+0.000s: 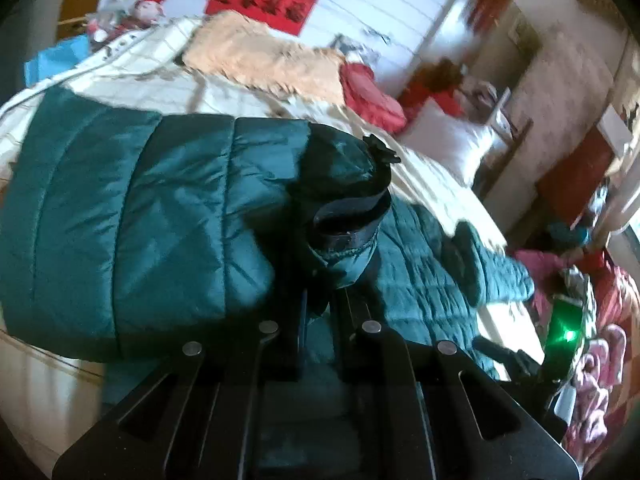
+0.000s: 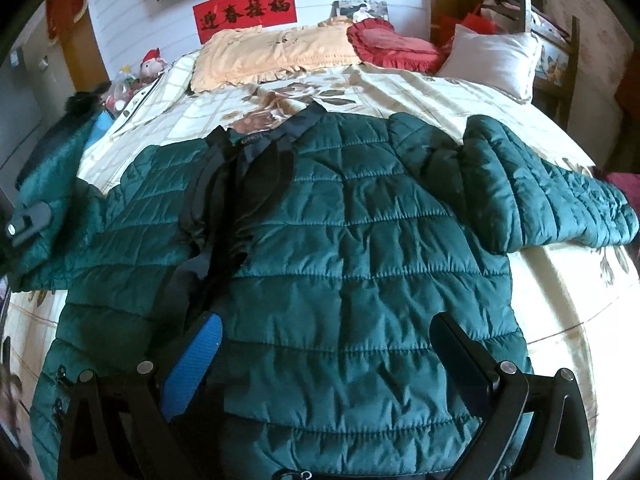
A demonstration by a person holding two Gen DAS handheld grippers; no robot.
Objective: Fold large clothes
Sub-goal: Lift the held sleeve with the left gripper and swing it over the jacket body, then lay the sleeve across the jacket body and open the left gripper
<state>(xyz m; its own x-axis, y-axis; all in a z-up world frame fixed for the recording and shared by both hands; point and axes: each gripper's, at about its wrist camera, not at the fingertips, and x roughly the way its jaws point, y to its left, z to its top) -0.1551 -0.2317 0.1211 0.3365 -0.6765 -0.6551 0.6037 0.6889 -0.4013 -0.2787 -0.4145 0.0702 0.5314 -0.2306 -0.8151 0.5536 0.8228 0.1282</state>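
A dark green quilted jacket [image 2: 340, 240] lies front up across the bed, with its black-lined collar [image 2: 248, 160] toward the pillows. My left gripper [image 1: 320, 300] is shut on the end of the jacket's one sleeve, just below the black-banded cuff [image 1: 348, 232], and holds it up over the jacket's body [image 1: 140, 208]. In the right wrist view that raised sleeve [image 2: 52, 184] and the left gripper [image 2: 24, 228] show at the left edge. My right gripper [image 2: 328, 360] hangs open over the lower body of the jacket, a blue-padded finger [image 2: 192, 368] on the left. The other sleeve [image 2: 560, 200] lies folded over at the right.
The bed [image 2: 400, 92] has a cream floral sheet. At its head lie a peach pillow [image 2: 272, 56], a red cushion [image 2: 392, 44] and a white pillow [image 2: 492, 56]. A stuffed toy [image 2: 152, 64] sits at the far left corner. Piled clothes [image 1: 600, 320] lie beside the bed.
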